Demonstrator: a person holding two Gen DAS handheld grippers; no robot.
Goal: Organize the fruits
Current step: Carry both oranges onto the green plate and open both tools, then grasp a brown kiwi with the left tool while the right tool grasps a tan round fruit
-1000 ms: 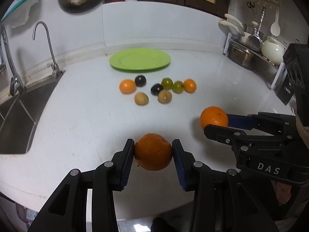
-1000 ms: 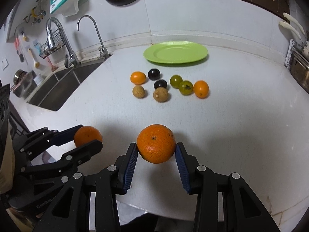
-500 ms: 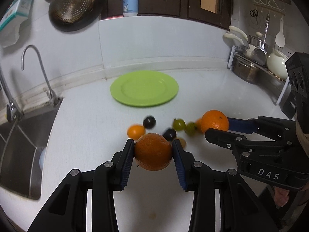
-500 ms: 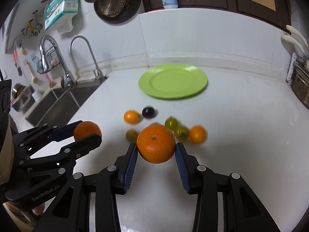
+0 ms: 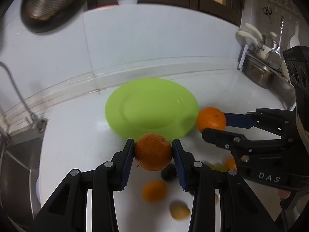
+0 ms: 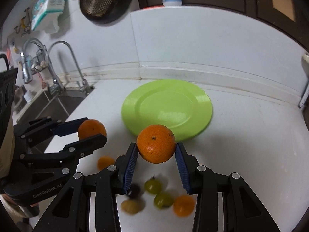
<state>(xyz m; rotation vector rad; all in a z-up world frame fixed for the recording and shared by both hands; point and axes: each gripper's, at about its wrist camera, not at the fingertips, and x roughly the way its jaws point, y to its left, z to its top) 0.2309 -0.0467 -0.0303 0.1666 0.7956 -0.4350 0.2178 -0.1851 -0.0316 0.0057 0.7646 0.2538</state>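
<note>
We hold two oranges above a white worktop [image 6: 241, 135], each just short of the green plate [image 6: 168, 106]. Our left tool [image 5: 153, 151] is clenched on one orange [image 5: 153, 151]; our right tool [image 6: 156, 150] is clenched on the other orange [image 6: 156, 144]. Smaller fruits [image 6: 152, 186] lie on the worktop nearer us than the plate. Each orange looks firm, round and likely to roll, so gripping across its widest middle seems safest.

Dim, even indoor light; soft glare on the glossy lime-green round plate [image 6: 200, 100]; small fruits motion-blurred at the white countertop [image 6: 241, 135] near edge; fisheye-bent, dark corners.
</note>
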